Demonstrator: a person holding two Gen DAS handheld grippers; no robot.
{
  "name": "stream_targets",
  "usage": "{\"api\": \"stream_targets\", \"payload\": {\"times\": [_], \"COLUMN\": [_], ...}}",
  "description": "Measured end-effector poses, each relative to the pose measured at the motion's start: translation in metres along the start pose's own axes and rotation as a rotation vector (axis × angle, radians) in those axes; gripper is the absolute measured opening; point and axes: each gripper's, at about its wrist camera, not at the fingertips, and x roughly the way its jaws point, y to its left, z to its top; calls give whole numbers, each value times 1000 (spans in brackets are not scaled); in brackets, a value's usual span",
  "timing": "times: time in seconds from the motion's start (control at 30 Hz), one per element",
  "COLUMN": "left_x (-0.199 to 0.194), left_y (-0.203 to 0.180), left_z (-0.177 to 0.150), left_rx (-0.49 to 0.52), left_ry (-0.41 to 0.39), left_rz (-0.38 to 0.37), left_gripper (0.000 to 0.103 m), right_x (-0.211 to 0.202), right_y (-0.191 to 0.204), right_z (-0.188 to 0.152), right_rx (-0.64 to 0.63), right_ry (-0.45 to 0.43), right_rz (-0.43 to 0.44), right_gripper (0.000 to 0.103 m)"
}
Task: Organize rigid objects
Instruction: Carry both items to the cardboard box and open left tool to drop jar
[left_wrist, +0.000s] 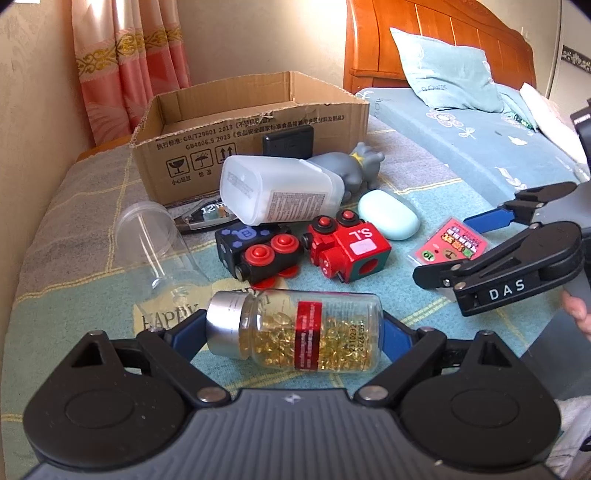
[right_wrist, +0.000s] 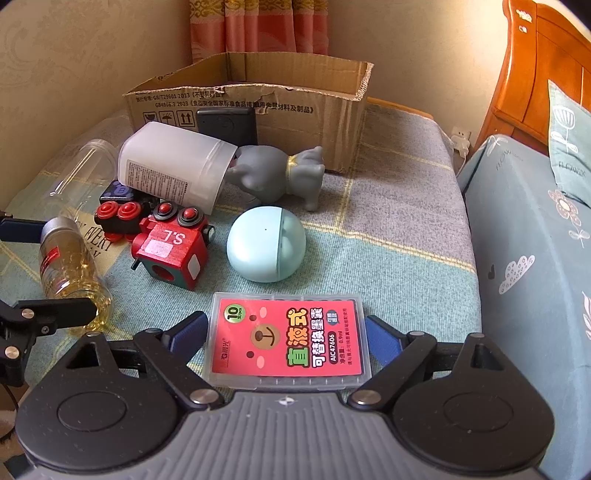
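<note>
1. Left gripper (left_wrist: 295, 334): we see its blue pads set against the two ends of the capsule bottle (left_wrist: 295, 328), which lies on its side on the checked cloth (left_wrist: 369, 306), silver cap to the left.
2. Right gripper (right_wrist: 286, 338): its jaws stand wide around the red ink-cartridge case (right_wrist: 288, 338), which lies flat on the cloth; we cannot tell whether the pads touch the case edges.
3. Beyond the bottle we find the red toy train (left_wrist: 347, 245) and the black toy train (left_wrist: 258, 254), side by side.
4. Behind these lie the white plastic jar (left_wrist: 277, 192), the grey animal figure (left_wrist: 354, 166), the pale blue case (left_wrist: 388, 214) and a clear cup (left_wrist: 155, 243).
5. At the far edge stands the open cardboard box (left_wrist: 251, 125).
</note>
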Motion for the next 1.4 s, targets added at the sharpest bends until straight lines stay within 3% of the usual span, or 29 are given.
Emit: {"api": "stream_targets", "payload": {"times": [0.47, 0.8, 1.03, 1.4], "left_x": [-16, -32, -8, 66], "left_y": [0, 18, 35, 63], "left_z": [20, 88, 152, 222], "left_rx": [37, 94, 130, 151], "left_ry": [20, -74, -118, -45], "left_rz": [-41, 3, 47, 151], "left_gripper": [93, 93, 93, 93], "right_x": [-23, -40, -46, -28], "right_y": [-2, -9, -18, -31], "right_z": [16, 65, 115, 163], "right_rx": [-82, -115, -113, -99], "right_ry": [-11, -79, -159, -198], "right_rz": [23, 86, 90, 78], "right_gripper": [93, 93, 93, 93]}}
